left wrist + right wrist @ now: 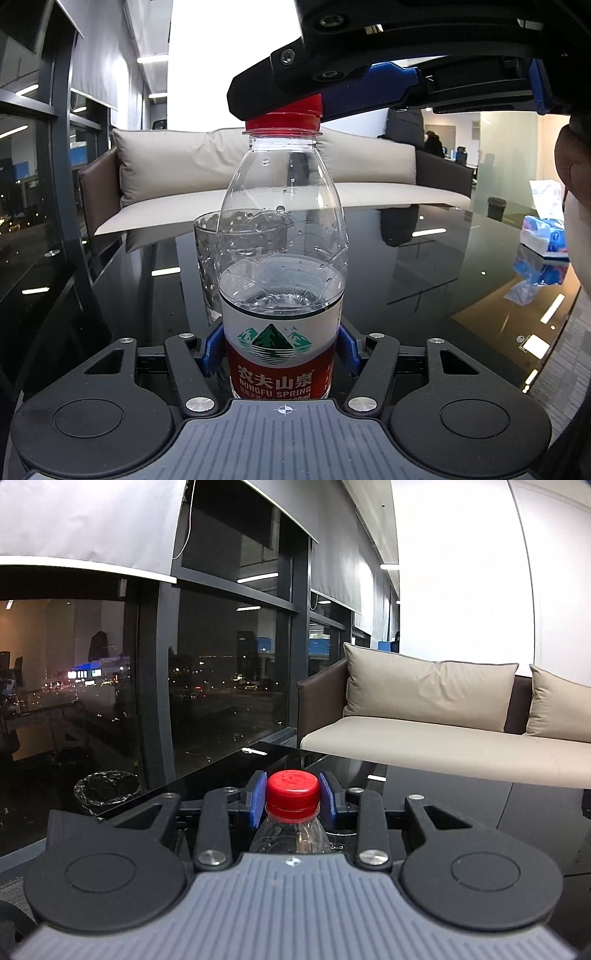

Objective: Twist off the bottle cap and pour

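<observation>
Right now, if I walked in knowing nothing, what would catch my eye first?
A clear water bottle stands upright on the glossy black table, its label clamped by the left gripper. The right gripper pinches its bright red cap. An empty glass waits just behind the bottle.

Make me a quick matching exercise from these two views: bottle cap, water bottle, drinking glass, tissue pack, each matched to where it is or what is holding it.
Things:
1. red cap
2. water bottle
3. drinking glass
4. tissue pack

Places:
A. far right on the black table
B. clamped at its label by the left gripper
C. pinched by the right gripper
D. standing behind the bottle

Pairs: 1-C, 2-B, 3-D, 4-A
</observation>
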### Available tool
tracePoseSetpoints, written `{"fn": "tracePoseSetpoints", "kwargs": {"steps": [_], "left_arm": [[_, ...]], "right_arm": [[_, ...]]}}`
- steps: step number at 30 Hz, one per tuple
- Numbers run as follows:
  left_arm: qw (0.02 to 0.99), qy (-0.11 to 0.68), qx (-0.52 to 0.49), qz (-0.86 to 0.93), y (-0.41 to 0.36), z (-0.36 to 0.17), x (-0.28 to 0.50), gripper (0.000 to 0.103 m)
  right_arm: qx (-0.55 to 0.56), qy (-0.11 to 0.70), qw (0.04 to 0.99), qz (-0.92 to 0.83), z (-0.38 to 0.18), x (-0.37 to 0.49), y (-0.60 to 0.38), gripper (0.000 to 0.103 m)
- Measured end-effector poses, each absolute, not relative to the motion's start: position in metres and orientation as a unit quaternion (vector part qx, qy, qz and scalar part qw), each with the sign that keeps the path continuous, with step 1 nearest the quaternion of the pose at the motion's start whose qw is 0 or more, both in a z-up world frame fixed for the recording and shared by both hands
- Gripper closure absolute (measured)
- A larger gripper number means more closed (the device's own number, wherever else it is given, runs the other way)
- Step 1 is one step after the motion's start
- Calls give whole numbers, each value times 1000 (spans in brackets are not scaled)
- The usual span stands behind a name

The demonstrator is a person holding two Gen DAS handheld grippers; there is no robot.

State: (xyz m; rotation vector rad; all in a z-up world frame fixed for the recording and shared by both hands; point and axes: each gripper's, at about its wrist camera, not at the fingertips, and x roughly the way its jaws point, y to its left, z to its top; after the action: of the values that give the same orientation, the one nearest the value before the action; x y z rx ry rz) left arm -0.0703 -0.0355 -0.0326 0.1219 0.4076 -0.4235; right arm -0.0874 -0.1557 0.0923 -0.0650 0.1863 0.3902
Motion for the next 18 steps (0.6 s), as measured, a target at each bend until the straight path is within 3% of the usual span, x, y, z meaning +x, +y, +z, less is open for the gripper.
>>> {"fn": "tracePoseSetpoints", "kwargs": {"steps": [18], "left_arm": [[953, 200, 65, -217, -36, -34, -74, 47]], "right_arm": [[-18, 82, 961, 264, 92, -71, -183, 72]]}}
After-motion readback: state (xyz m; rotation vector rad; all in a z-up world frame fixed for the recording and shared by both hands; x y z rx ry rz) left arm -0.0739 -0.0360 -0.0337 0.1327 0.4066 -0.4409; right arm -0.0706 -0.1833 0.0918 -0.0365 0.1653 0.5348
